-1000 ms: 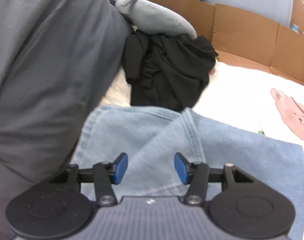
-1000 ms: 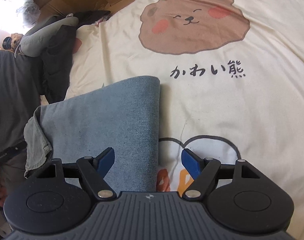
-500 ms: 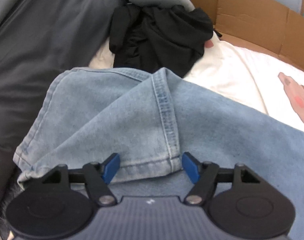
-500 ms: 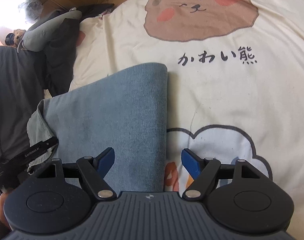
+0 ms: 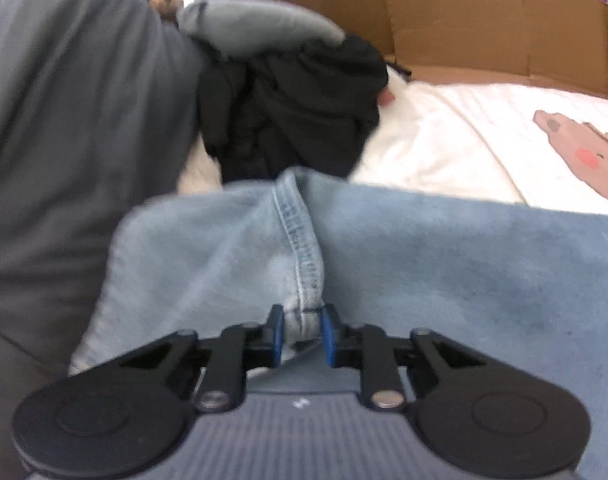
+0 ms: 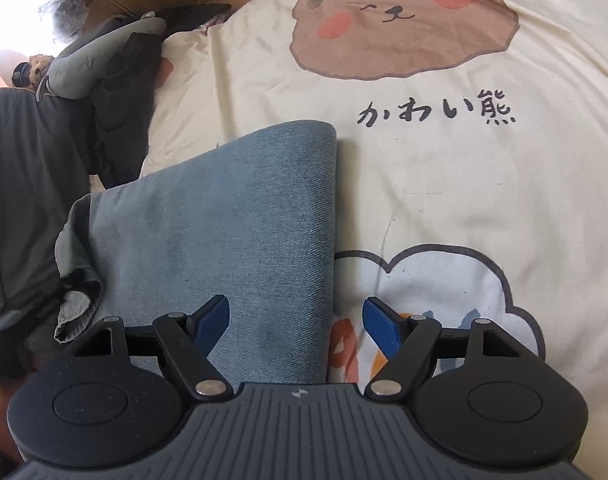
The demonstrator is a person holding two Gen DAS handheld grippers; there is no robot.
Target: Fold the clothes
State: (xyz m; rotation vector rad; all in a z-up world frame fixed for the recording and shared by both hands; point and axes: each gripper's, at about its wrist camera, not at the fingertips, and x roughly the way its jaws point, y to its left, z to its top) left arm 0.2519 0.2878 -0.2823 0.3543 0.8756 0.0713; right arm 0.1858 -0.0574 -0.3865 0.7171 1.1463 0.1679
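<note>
- My left gripper [image 5: 302, 334] tilts downward at the near edge of the jeans [image 5: 424, 248]; its jaws are closing, with the stitched seam [image 5: 304, 256] bunched between the blue pads.
- The jeans lie folded on the bear-print bedsheet [image 6: 444, 184], a black garment [image 5: 300, 120] just beyond them.
- My right gripper [image 6: 296, 320] also tilts downward, jaws wide apart and holding nothing, straddling the jeans' folded right edge over the sheet.

light: bright daylight, from far left | glare: far-left corner blown out in both views | blur: left wrist view smeared, jeans [image 5: 384, 248] soft; right wrist view sharp | shadows: soft, faint | distortion: fisheye bending, dark corners
</note>
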